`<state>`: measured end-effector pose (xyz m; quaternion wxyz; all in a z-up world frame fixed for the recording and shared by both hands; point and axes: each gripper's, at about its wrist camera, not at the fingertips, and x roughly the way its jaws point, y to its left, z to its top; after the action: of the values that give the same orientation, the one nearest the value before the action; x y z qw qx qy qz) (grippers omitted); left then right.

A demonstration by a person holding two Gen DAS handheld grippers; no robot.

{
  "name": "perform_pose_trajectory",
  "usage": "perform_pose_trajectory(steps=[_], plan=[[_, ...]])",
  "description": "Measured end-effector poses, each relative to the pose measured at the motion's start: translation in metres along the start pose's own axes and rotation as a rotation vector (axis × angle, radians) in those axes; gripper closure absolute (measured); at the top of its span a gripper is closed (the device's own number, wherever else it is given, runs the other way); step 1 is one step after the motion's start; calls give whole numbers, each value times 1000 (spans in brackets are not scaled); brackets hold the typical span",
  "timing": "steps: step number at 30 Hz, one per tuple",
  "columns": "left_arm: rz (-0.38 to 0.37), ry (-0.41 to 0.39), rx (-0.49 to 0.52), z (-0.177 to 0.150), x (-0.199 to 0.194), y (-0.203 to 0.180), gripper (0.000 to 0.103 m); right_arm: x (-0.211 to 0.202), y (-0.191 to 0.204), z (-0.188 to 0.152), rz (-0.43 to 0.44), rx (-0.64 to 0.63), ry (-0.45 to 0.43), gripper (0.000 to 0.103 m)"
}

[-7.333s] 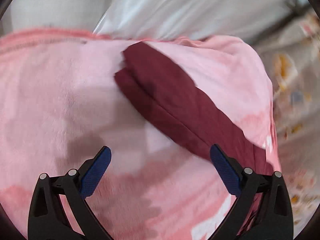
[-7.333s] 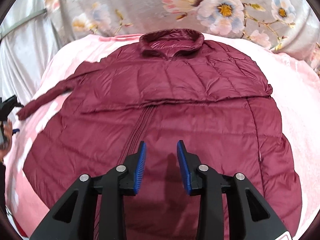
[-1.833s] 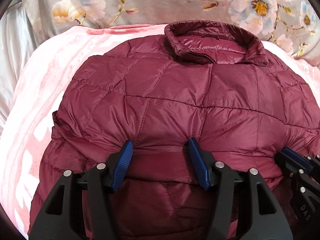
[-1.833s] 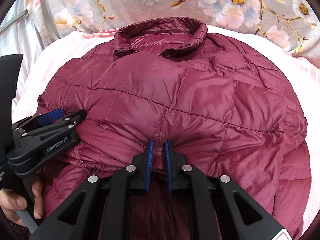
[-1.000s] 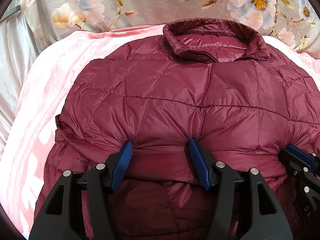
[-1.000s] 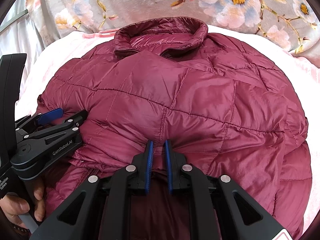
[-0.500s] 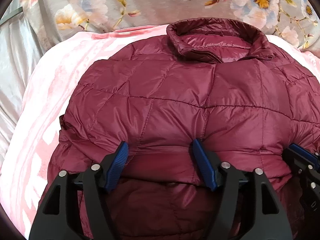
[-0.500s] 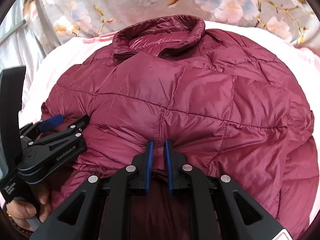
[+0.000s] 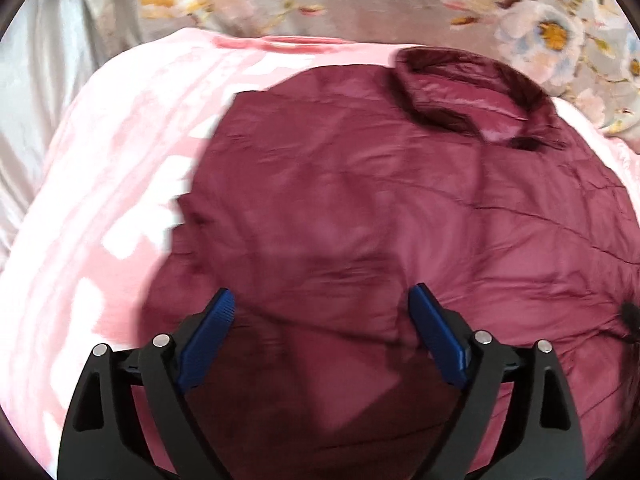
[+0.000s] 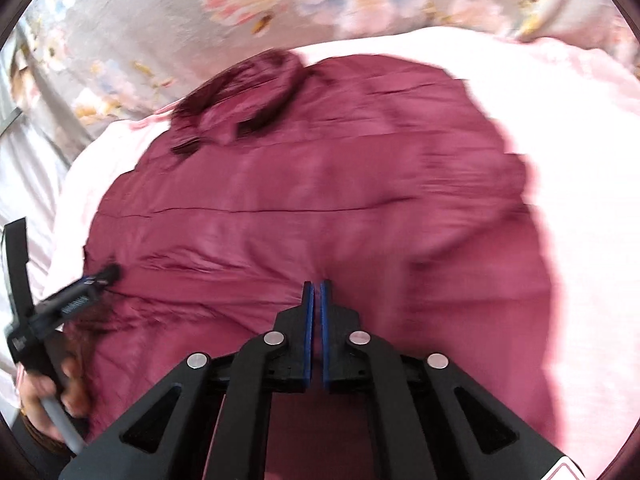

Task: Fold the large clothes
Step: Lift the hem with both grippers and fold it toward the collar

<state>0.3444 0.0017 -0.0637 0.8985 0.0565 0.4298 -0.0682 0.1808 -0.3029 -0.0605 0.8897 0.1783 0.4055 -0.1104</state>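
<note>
Jacket [image 9: 400,208] — maroon quilted puffer, lying on a pink blanket [image 9: 100,200] spread over a bed, collar [image 9: 472,96] at about 1 o'clock in the left wrist view and 11 o'clock in the right wrist view. Both views are motion-blurred.

Progress, judged from how it lies: no sleeves stick out past the body, so they look tucked in, and the lower part appears turned up over the torso, leaving a rounded, compact bundle. The fold edge runs across just ahead of the fingertips. What seems left: letting go on the right side, pressing the bundle flat, perhaps one more fold — cannot tell whether one is intended.

Left gripper [image 9: 320,320]: jaws opening, blue pads spread wide; fabric lies below and between them, but neither pad presses on it — released.

Right gripper [image 10: 315,300]: clenched, pads nearly together. Whether a thin pinch of jacket edge is caught between them cannot be told through the blur.

Materials: shell is thin, glossy and slippery-looking, with stitched square baffles; puffy fill, likely to spring back. Blanket is plush and matte, with pale blotches. Floral cloth [image 10: 200,20] sits behind, at 12 o'clock.
</note>
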Motion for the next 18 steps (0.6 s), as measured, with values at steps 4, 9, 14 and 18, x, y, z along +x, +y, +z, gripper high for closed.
perform_pose_trajectory(steps=[4, 9, 14, 18], plan=[[6, -15, -92, 23, -22, 37, 17, -33, -10, 18, -115, -37, -83, 87], [-122, -101, -177, 98, -49, 27, 16, -19, 18, 73, 83, 29, -100, 72], [-307, -4, -240, 151, -9, -23, 15, 38, 49, 118, 216, 113, -99, 70], [-298, 76, -266, 164, 36, -48, 27, 90, 51, 136, 252, 198, -22, 70]])
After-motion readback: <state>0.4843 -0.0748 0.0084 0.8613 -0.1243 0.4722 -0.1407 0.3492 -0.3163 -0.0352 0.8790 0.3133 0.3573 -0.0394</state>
